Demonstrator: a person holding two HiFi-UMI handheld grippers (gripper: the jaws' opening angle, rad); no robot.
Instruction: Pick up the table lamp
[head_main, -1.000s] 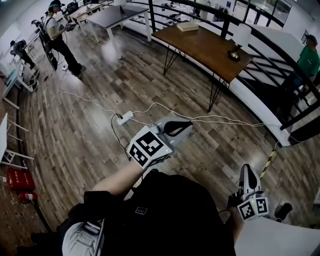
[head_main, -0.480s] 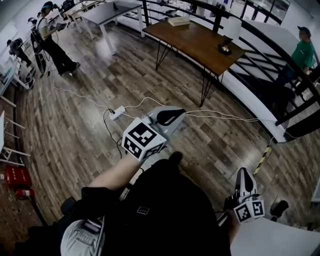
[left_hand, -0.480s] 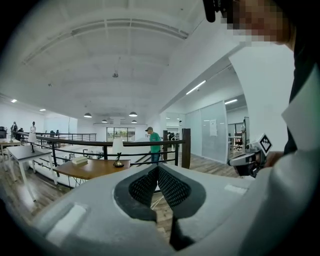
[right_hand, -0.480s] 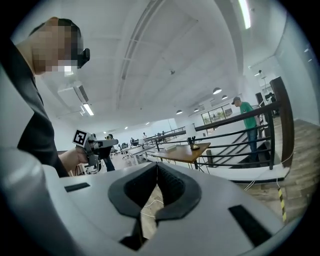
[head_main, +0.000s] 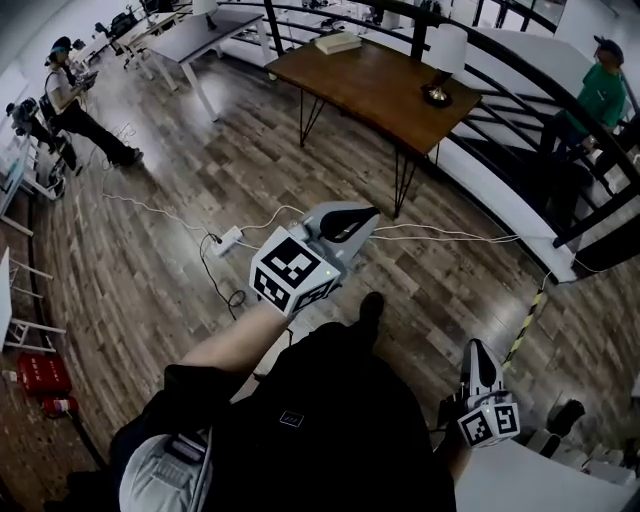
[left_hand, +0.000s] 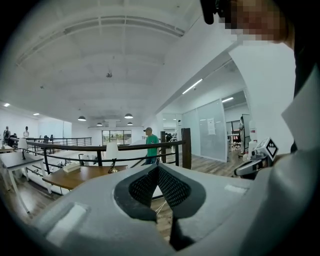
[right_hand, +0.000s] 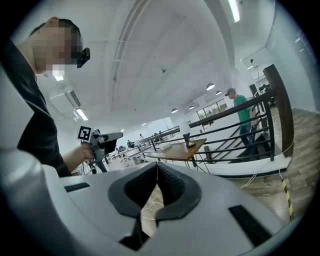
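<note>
Table lamp (head_main: 443, 62) sits near one end of the wooden worktop (head_main: 360, 85), well away from you. Your left claw (head_main: 352, 222) and right claw (head_main: 479, 352) are both pressed together, empty. Shade (head_main: 447, 45) looks flimsy, so I'd pinch the stem (head_main: 439, 80) instead.

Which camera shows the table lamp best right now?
The head view: the lamp stands whole on the wooden table, shade and base clear. The left gripper view shows it small and distant; the right gripper view shows it tiny and faint.

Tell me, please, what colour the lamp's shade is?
White. The lamp shows best in the head view, on the wooden table.
</note>
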